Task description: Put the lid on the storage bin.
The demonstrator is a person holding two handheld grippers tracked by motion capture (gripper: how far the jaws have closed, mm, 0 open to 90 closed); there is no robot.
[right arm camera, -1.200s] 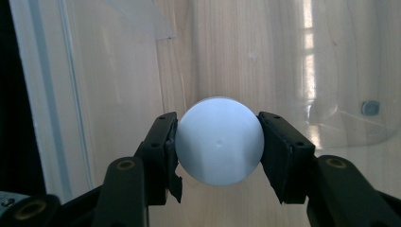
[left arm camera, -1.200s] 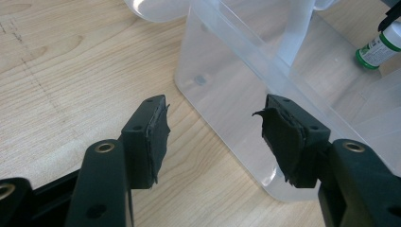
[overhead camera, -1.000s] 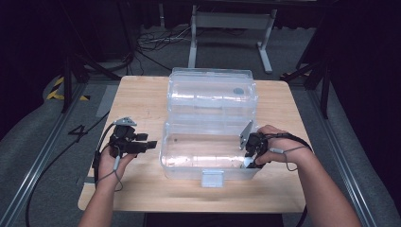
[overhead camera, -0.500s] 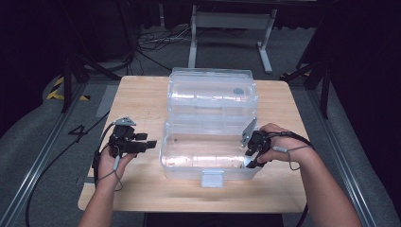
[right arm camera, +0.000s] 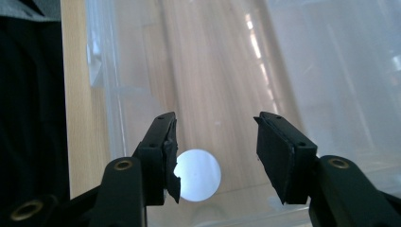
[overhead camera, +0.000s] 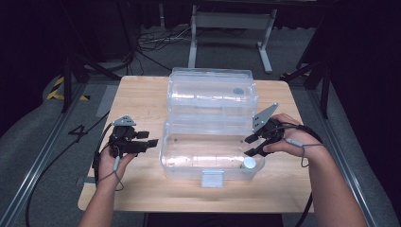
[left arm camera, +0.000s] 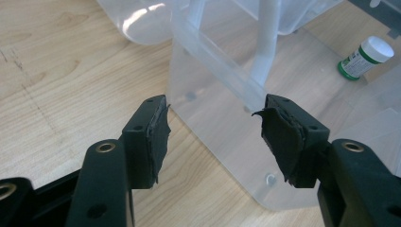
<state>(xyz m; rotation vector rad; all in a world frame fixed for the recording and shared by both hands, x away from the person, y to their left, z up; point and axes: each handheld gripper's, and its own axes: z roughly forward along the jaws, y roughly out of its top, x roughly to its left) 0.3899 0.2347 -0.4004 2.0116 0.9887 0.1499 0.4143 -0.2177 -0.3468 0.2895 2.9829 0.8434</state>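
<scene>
Clear plastic box (overhead camera: 210,142), lid (overhead camera: 210,94) thrown open toward the far edge of the table (overhead camera: 142,94), long axis parallel to the near edge, front latch (overhead camera: 212,178) facing the person; its left end wall stands directly before the left gripper (overhead camera: 150,138), whose jaws are wide apart and hold nothing. Contents: one small white-capped bottle (overhead camera: 249,163) in the box's near right corner, upright with its cap upward. The right gripper (overhead camera: 249,145) hangs over that corner, above the bottle, jaws well apart and gripping nothing.
</scene>
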